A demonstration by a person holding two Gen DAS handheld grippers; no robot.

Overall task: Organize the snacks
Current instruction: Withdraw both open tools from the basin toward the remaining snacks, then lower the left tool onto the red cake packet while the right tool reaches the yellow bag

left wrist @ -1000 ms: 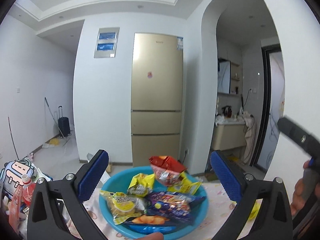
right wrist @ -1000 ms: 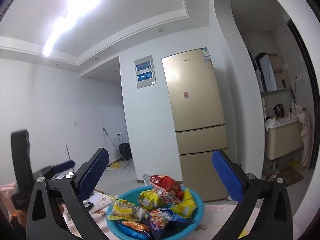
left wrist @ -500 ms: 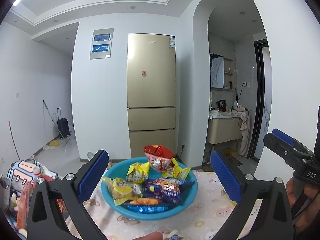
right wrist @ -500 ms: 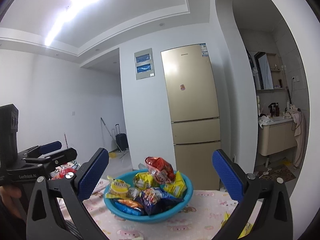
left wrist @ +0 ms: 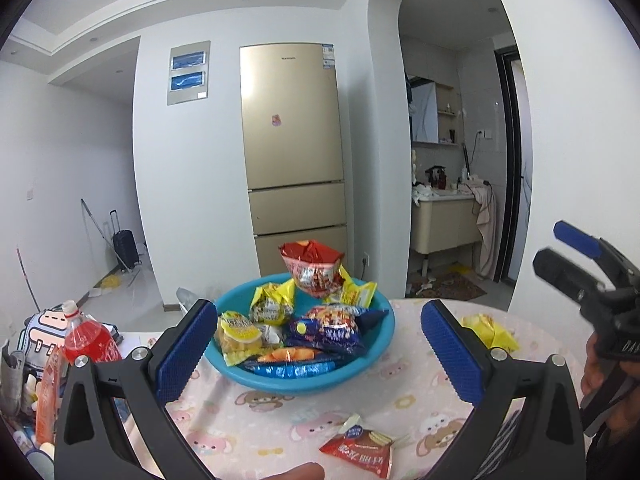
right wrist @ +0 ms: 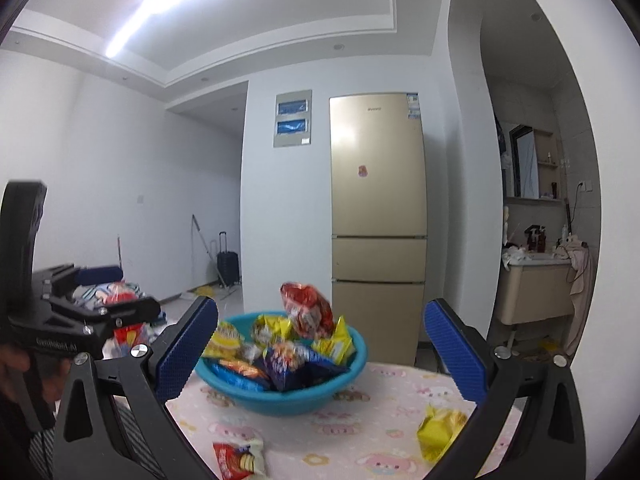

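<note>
A blue bowl point(left wrist: 372, 354) full of snack packets stands on the pink cartoon tablecloth point(left wrist: 280, 420); it also shows in the right wrist view point(right wrist: 352, 368). A red packet point(left wrist: 360, 446) lies loose in front of it, also in the right wrist view point(right wrist: 236, 458). A yellow packet point(left wrist: 490, 330) lies to the right, also in the right wrist view point(right wrist: 438, 432). My left gripper point(left wrist: 318, 350) is open and empty, above the table before the bowl. My right gripper point(right wrist: 320, 350) is open and empty too, to the right of the left one.
A red drink bottle point(left wrist: 86, 338) and a cartoon bag point(left wrist: 38, 326) stand at the table's left edge. A gold fridge point(left wrist: 294, 160) stands against the wall behind. A washroom opens at the right point(left wrist: 448, 200).
Both grippers have tilted down and drawn back, so more of the table and the loose red and yellow packets have come into view. Both stay open.
</note>
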